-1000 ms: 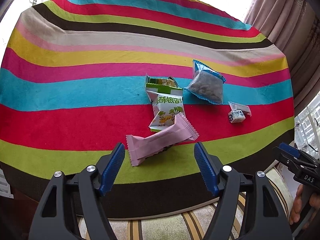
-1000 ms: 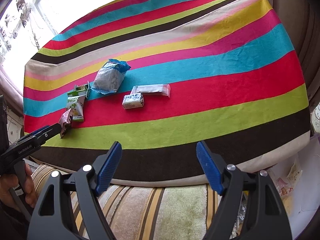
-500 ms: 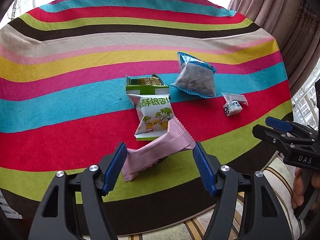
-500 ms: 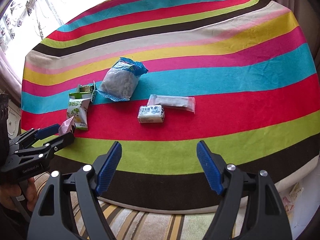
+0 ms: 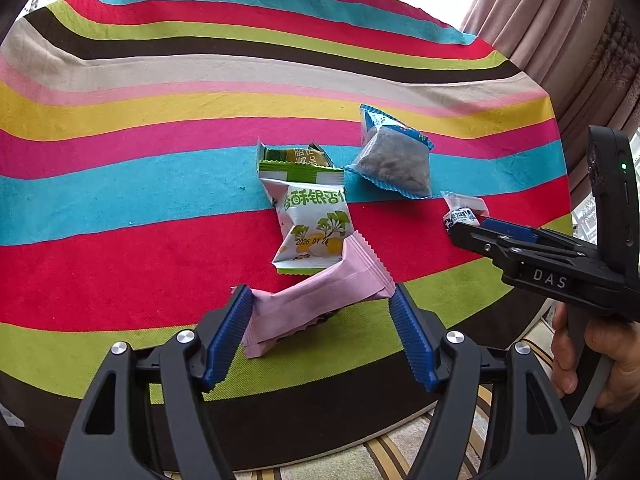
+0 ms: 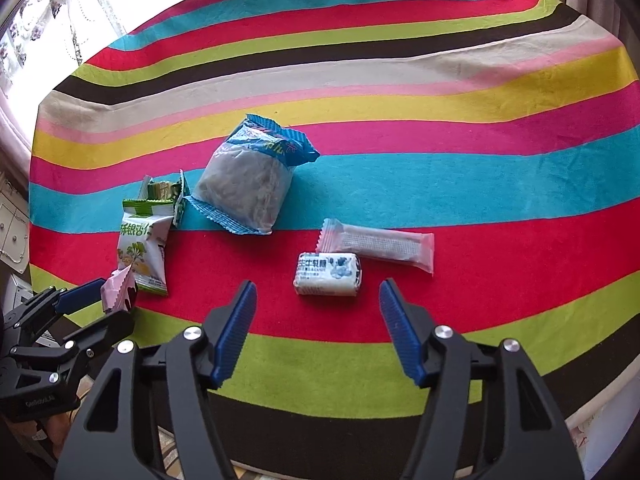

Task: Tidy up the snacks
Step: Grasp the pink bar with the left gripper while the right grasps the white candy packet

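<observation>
Snack packets lie on a striped tablecloth. My left gripper is open, its blue fingers on either side of a long pink packet that rests across a white and green packet. Behind lie a small green packet and a blue bag of crumbly snack. My right gripper is open just in front of a small white bar. A clear pink-ended bar lies behind it. The right gripper also shows in the left wrist view.
The tablecloth's brown front edge hangs close to me, with a striped cushion below. Curtains hang at the right. A window is at the far left. The far half of the cloth holds nothing.
Both grippers moved forward over the table. The left now straddles the pink packet; the right has come close to the small white bar. Both stayed open.
</observation>
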### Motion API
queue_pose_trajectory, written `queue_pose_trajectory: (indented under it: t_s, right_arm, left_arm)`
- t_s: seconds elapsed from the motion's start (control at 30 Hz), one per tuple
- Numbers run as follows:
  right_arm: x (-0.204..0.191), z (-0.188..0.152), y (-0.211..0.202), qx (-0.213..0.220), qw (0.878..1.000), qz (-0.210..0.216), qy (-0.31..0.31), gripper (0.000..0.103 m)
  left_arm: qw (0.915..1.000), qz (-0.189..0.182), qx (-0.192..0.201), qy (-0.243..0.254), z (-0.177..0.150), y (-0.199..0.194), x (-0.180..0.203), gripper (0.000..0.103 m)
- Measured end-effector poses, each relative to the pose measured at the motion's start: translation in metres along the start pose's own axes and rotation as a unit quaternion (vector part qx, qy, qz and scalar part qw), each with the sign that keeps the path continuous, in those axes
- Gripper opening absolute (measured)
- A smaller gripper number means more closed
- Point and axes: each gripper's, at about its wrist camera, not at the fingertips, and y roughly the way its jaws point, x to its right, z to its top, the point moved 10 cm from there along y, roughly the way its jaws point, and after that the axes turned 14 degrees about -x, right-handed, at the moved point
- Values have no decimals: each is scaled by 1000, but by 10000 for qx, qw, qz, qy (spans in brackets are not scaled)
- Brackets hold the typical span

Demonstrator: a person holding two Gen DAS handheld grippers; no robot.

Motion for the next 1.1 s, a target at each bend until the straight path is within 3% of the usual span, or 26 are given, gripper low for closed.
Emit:
queue_pose_trajectory:
  t_s: [0.23,0.33,0.53,0.77,0.93,1.1]
  right_arm:
    - [-1,8,7,-19,10000,-12,19,44]
    - [2,8,7,1,10000,-27,62,35]
    - [-3,6,8,-11,10000,-48,-60,34]
    - [3,-8,3,-36,10000,77,25,34]
    - [8,-19,-3,-27,9998,186,95,34]
    - [8,-28,-12,18,9996,271,103,34]
  left_arm:
    - [9999,-85,34,-45,-1,-1,-1,70]
    - [9999,-110,55,-67,0,-2,-2,77]
    - [9995,-291,40,-118,-1,-3,-3,80]
    - [9979,-242,-304,520,-14,0,27,78]
    - [9966,-358,-402,617,-22,-1,38,77]
    - [9995,-149,-194,222,-15,-9,22,65]
